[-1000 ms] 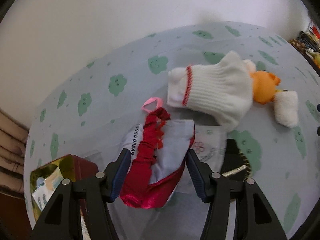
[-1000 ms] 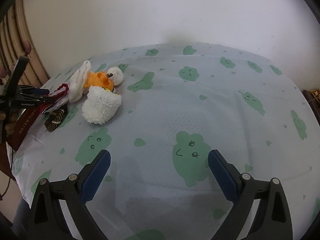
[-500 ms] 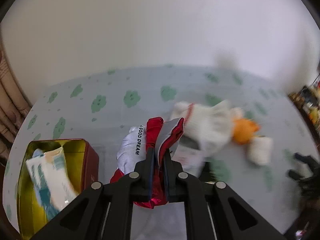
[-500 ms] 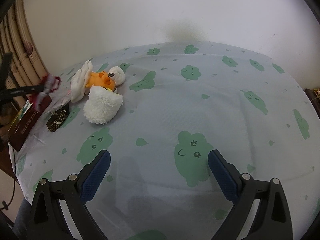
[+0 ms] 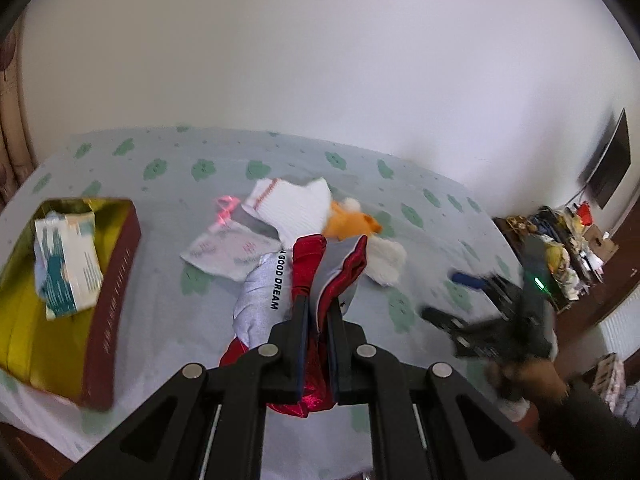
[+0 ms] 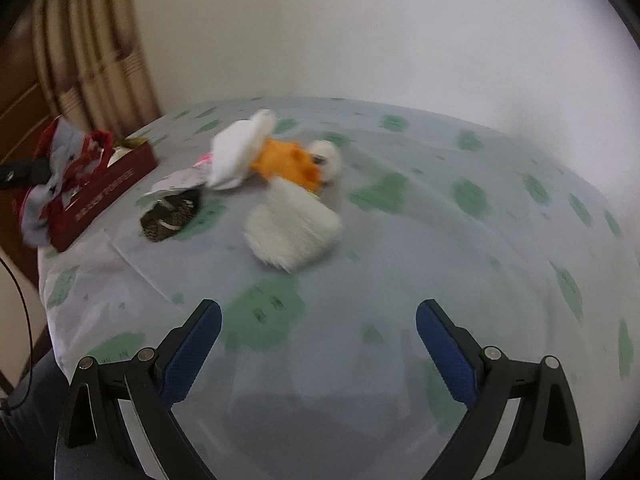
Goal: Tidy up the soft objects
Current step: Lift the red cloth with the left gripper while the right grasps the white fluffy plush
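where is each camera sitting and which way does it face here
Left wrist: on the left tongs, angled down at the bed; they pinch a red and grey cloth; the right hand shows.
Right wrist: on the open right tongs, facing across the bed; no hand shows.
Shared: red box, orange plush toy, white sock.

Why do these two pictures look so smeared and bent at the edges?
Left wrist view: fisheye curves the bed; the red box and right gripper are motion-blurred, the held pouch sharper. Right wrist view: the plush toy is smeared, the blue fingers crisp.
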`<state>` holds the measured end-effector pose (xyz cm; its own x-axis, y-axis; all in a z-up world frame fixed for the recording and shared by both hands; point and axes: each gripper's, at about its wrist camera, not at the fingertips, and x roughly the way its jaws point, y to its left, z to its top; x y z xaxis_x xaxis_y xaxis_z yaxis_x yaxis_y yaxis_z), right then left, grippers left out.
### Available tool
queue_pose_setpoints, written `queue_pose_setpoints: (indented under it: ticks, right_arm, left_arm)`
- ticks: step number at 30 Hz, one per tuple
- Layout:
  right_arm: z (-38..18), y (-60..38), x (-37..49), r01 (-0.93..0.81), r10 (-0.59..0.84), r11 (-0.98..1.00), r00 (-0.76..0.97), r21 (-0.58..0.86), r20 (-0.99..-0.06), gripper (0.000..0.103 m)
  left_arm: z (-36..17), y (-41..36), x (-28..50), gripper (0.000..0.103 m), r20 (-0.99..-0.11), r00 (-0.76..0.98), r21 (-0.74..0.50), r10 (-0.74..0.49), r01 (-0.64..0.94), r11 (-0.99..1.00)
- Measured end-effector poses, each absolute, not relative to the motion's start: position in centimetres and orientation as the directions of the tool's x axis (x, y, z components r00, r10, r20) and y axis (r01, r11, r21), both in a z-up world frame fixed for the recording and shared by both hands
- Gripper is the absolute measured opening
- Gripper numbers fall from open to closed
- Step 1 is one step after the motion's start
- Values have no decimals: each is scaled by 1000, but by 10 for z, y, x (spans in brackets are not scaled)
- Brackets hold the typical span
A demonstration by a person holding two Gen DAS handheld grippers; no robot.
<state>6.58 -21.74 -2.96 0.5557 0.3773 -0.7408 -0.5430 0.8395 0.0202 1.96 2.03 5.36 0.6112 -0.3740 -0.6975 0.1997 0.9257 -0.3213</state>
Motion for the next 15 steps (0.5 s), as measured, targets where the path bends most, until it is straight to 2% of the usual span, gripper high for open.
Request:
queue_pose_setpoints:
  ticks: [7,8,9,10,11,15]
  right_arm:
    - [-38,-173,97,-600,344,797,553,-75,-759,97]
    - [-41,-170,101,-602,341,795,546,-75,-765,94]
    - [-45,-168,105,-604,339,794,537,-72,-773,90]
    - [-50,-166,110,-602,328,795,525,-70,-785,76]
    - [-55,-167,113,-601,319,797,507,-63,-801,53]
    - [-55,-174,116,-575,339,818,485,-3,-806,43]
  left_arm:
    - [51,34,4,8,-692,620,-356,-371,155,922]
    - [50,37,3,8,-691,618,-367,-374,146,919]
    - [50,41,3,8,-692,618,-374,-373,135,917]
    - [49,43,2,8,-692,617,-380,-374,129,916]
    - [49,46,1,8,-693,614,-387,-378,126,913]
    - [52,50,-5,8,-691,620,-387,-373,118,914]
